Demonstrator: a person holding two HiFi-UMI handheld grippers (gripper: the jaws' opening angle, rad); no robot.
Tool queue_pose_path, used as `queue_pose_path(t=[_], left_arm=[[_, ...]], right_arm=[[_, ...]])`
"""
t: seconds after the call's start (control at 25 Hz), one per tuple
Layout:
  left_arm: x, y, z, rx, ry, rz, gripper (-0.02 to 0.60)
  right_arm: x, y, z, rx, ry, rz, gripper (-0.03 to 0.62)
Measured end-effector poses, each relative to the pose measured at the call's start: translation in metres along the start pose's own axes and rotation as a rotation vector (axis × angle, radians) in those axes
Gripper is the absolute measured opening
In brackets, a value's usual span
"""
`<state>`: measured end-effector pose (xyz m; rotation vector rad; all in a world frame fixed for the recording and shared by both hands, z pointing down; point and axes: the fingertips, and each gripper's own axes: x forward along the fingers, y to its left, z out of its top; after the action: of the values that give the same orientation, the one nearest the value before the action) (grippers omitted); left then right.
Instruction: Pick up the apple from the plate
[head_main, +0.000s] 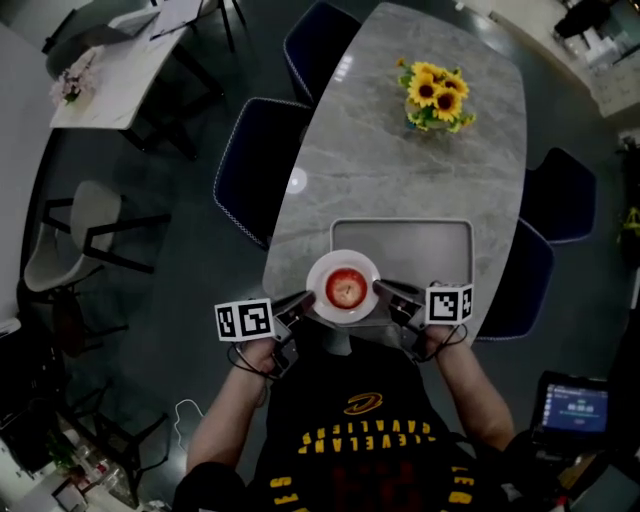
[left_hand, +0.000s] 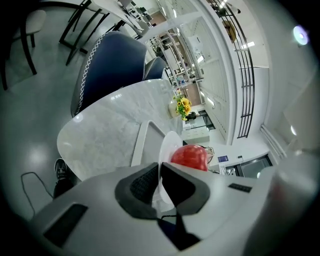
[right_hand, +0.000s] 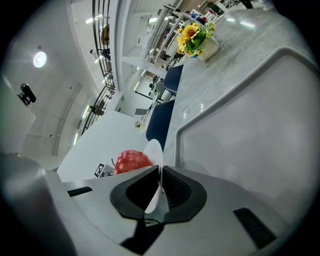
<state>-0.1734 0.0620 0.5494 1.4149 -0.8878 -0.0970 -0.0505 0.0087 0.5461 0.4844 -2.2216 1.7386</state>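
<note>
A red apple (head_main: 345, 289) sits in the middle of a small white plate (head_main: 320, 272) at the near end of the grey marble table (head_main: 380, 160). My left gripper (head_main: 304, 301) is shut on the plate's left rim and my right gripper (head_main: 381, 291) is shut on its right rim. In the left gripper view the thin plate (left_hand: 168, 144) edge runs between the jaws of the left gripper (left_hand: 160, 176), with the apple (left_hand: 190, 156) just beyond. The right gripper view shows the right gripper (right_hand: 161, 176) clamped on the plate (right_hand: 154, 152), apple (right_hand: 132, 161) to its left.
A shallow grey tray (head_main: 402, 246) lies on the table just beyond the plate. A vase of sunflowers (head_main: 436, 97) stands at the far end. Dark blue chairs (head_main: 248, 168) (head_main: 522, 282) flank the table on both sides. The person's torso is directly below the plate.
</note>
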Motion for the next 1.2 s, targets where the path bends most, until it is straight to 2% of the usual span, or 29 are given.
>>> queue_pose_path(t=[0.52, 0.8, 0.96, 1.2], left_arm=[[-0.059, 0.018, 0.035, 0.059, 0.057, -0.032, 0.021], [-0.065, 0.023, 0.041, 0.069, 0.085, -0.044, 0.021], [-0.075, 0.028, 0.036, 0.06, 0.073, -0.036, 0.021], [-0.081, 0.02, 0.033, 0.045, 0.025, -0.024, 0.021]], right_arm=[[0.055, 0.041, -0.009, -0.009, -0.06, -0.013, 0.031], [0.063, 0.045, -0.012, 0.001, -0.08, -0.007, 0.032], [0.068, 0.05, -0.022, 0.017, -0.063, 0.002, 0.032], [0.066, 0.057, -0.015, -0.034, -0.015, 0.013, 0.031]])
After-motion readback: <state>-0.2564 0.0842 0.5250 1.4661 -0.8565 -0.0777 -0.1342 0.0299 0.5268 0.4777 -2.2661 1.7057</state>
